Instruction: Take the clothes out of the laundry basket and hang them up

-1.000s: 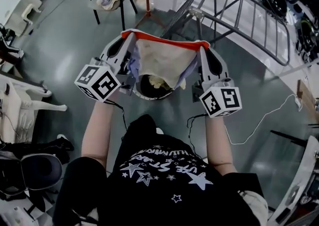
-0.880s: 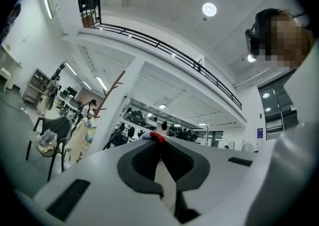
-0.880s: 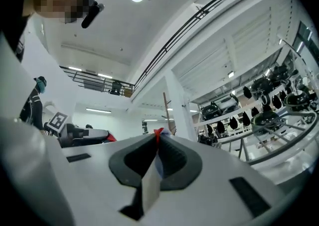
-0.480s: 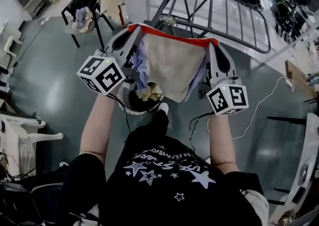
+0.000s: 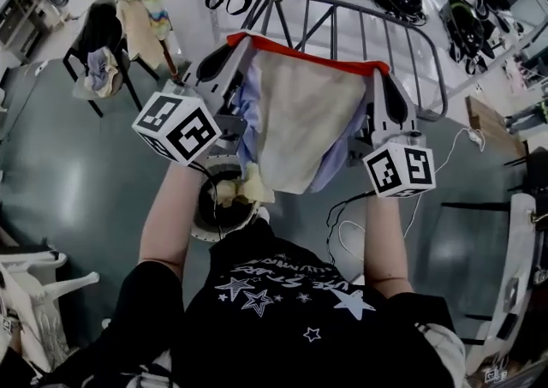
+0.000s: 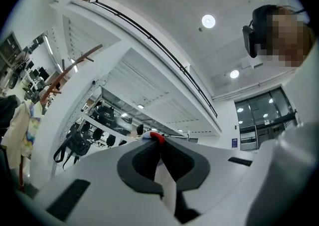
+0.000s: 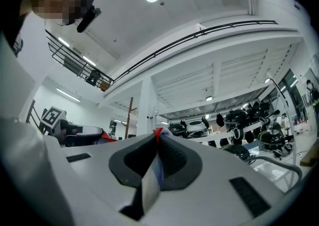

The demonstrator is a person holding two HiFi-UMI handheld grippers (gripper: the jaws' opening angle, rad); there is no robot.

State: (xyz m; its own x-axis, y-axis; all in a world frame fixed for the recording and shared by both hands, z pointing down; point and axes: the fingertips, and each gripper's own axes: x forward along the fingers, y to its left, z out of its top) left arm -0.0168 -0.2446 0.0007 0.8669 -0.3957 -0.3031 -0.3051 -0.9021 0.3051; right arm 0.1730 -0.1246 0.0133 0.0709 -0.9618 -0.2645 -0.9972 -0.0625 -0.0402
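A cream and pale blue garment (image 5: 295, 125) with a red top hem hangs stretched between my two grippers, held up in front of the grey drying rack (image 5: 342, 22). My left gripper (image 5: 233, 42) is shut on the hem's left corner, and a red scrap of hem (image 6: 156, 136) shows at its tips. My right gripper (image 5: 381, 74) is shut on the right corner, where the red hem (image 7: 158, 132) pokes out between the pads. The round laundry basket (image 5: 210, 217) sits on the floor below my left arm with cream cloth (image 5: 240, 191) inside.
A black chair (image 5: 98, 48) with clothes on it stands at the left, next to a coat stand with a patterned garment (image 5: 145, 1). Shelves with dark helmets (image 5: 454, 1) run along the upper right. A white cable (image 5: 445, 164) lies on the floor at the right.
Both grippers have lifted the stretched garment up and toward the rack. The basket has dropped lower in the head view, and the chair has shifted left.
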